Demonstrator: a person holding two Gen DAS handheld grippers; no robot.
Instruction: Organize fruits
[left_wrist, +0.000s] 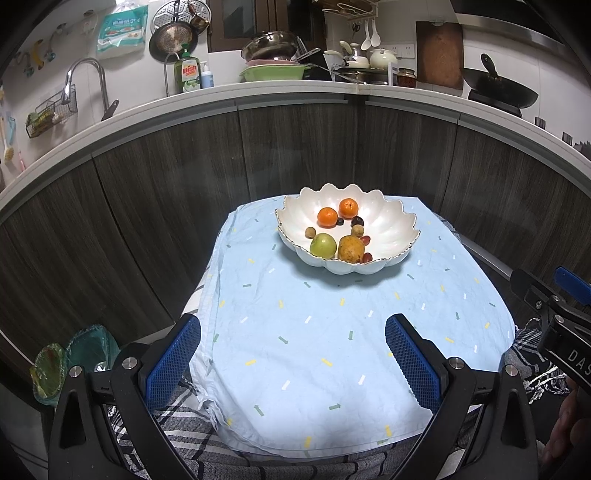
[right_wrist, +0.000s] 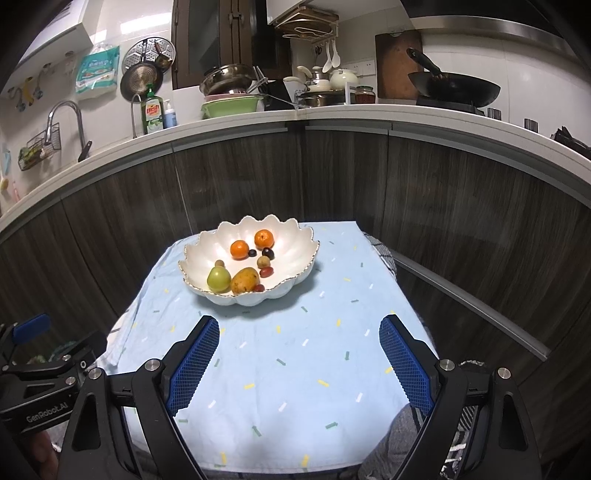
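Tongs (left_wrist: 293, 356) over blue tablecloth (left_wrist: 332, 350); kitchen

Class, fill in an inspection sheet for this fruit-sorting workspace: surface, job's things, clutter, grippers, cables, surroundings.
Surface: light blue tablecloth with small arrow marks, wrinkled.
Job's things: white scalloped bowl holding two oranges, a green apple, a yellow mango and several small dark and tan fruits.
Clutter: nothing seen on the cloth.
Grippers: left gripper and right gripper both open, empty, short of the bowl.
Cables: nothing seen.
Surroundings: kitchen counter with dish soap, pots, wok, faucet.
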